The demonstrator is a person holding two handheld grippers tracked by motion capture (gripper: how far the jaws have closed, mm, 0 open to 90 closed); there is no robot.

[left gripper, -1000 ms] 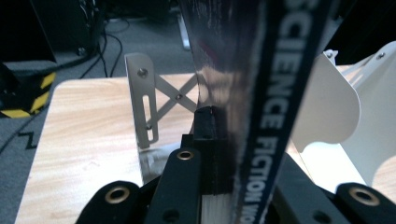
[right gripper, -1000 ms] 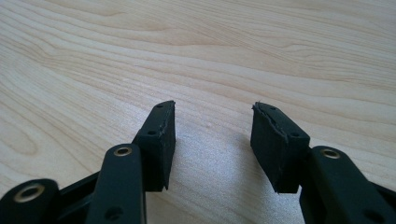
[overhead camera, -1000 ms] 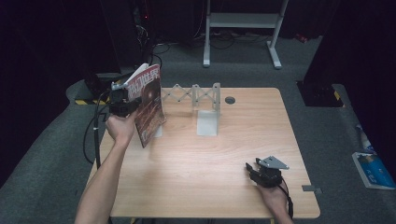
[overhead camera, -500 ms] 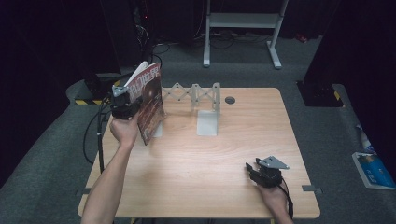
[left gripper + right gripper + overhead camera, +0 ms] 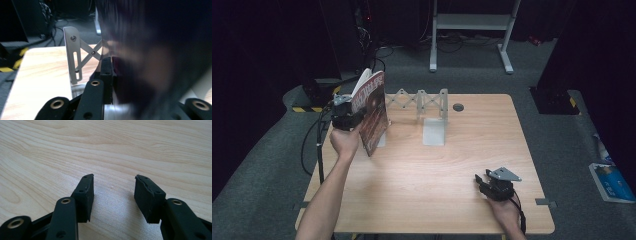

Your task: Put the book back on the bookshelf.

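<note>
**A:** So what's the left gripper (image 5: 346,117) doing? From its own view the jaws look clamped on something dark and blurry.

**B:** Yeah, that's the book (image 5: 373,112). The jaws are closed onto its edge, and the near jaw sits flat against the cover (image 5: 140,75). From the high view it's held upright at the back left of the table (image 5: 447,200), red cover facing right, pages fanning a bit at the top. Long axis runs roughly up and down, tipped a little.

**A:** And where's it supposed to go?

**B:** My guess is the rack (image 5: 422,102), that grey scissor-style expanding bookend thing. It's just to the right of the book, touching or nearly so; can't tell which. In the left gripper view one end plate (image 5: 73,53) stands right beside the jaw, so the slot is on the far side of the book from the hand. The move looks like sliding it sideways to the right and keeping it vertical so the bottom edge lands between the plates.

**A:** Right gripper (image 5: 493,186) helping at all?

**B:** Nope. It's parked near the front right, well apart from the book and rack. Jaws spread fairly wide with nothing but bare wood (image 5: 112,192) between them, pads (image 5: 86,195) down close to the tabletop. The left one is the nearer one by far, so it's a one-handed job unless the book starts flopping open.
</note>
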